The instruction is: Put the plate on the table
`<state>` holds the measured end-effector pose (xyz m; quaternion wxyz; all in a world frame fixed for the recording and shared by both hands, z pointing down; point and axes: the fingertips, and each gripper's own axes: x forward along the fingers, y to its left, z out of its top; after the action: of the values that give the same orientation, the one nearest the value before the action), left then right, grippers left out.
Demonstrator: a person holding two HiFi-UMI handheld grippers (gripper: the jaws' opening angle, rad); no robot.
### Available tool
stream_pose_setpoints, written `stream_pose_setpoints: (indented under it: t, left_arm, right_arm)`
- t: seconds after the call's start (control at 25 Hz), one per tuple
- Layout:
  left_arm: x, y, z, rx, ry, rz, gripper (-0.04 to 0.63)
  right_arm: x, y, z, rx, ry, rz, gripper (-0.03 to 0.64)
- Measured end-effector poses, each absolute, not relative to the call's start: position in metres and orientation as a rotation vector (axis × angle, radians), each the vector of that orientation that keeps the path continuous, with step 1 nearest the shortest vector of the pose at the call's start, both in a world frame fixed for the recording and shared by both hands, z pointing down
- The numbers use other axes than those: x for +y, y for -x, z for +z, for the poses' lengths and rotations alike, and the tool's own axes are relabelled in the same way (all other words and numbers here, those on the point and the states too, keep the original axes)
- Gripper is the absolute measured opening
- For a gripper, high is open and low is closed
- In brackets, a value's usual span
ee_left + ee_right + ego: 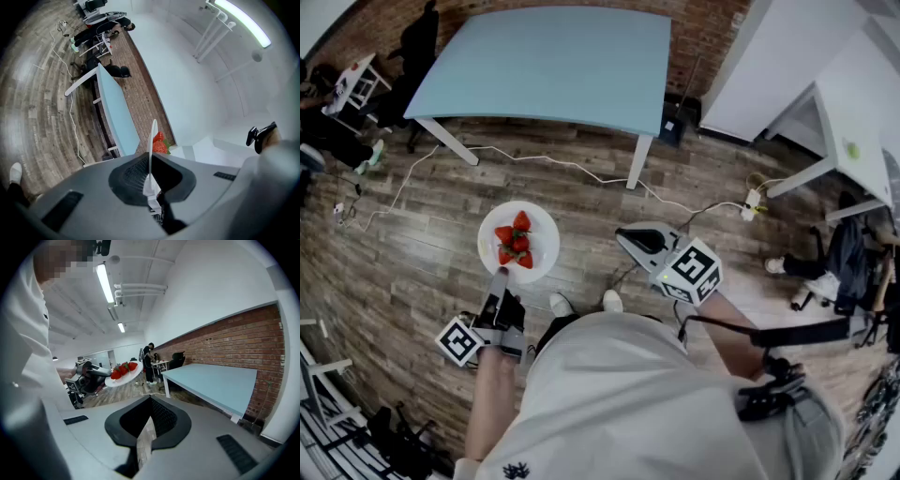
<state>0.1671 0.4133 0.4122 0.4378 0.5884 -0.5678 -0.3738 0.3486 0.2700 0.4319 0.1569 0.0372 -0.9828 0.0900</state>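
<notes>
A white plate (540, 223) with several strawberries (515, 242) hangs level over the wooden floor, short of the light blue table (553, 61). My left gripper (500, 275) is shut on the plate's near rim. In the left gripper view the plate (152, 136) stands edge-on between the jaws, with the strawberries (160, 143) past it. My right gripper (622, 235) hovers to the plate's right, shut and holding nothing. From the right gripper view I see the plate (123, 376), the left gripper (86, 378) and the table (215, 380) to the right.
A white cable (562, 167) runs across the floor to a power strip (753, 200). A black box (673, 122) sits by the table's right leg. White desks (853, 94) stand at the right. The person's shoes (561, 304) are just below the plate.
</notes>
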Motion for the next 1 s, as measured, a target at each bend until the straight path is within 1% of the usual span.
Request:
stream_pose_setpoints:
  t: [0.24,0.48,0.52,0.6,0.8,1.0]
  left_arm:
    - [0.410,-0.170,0.414,-1.414,-1.455,-0.924,0.012]
    - [0.399,-0.174,0.415,-1.424,-1.448,-0.922,0.012]
    - [0.399,-0.172,0.416,-1.424,-1.438,-0.922,0.012]
    - [0.398,-0.162,0.420,-1.425,-1.422,-0.916,0.012]
    - [0.383,-0.123,0.432,-1.388,-1.409,-0.920,0.012]
    - [0.345,-0.066,0.434,-1.344,-1.433,-0.921,0.012]
  right_arm:
    - [0.268,-0.355,0.435,-2.815,-0.108,0.268,0.008]
    - [0.268,-0.356,0.432,-2.857,-0.016,0.197,0.012]
    - [0.268,-0.353,0.433,-2.854,-0.015,0.199,0.030]
    - [0.264,-0.344,0.437,-2.852,-0.035,0.208,0.057]
    - [0.250,-0.308,0.442,-2.842,-0.099,0.204,0.057]
    - [0.223,-0.258,0.440,-2.797,-0.155,0.204,0.057]
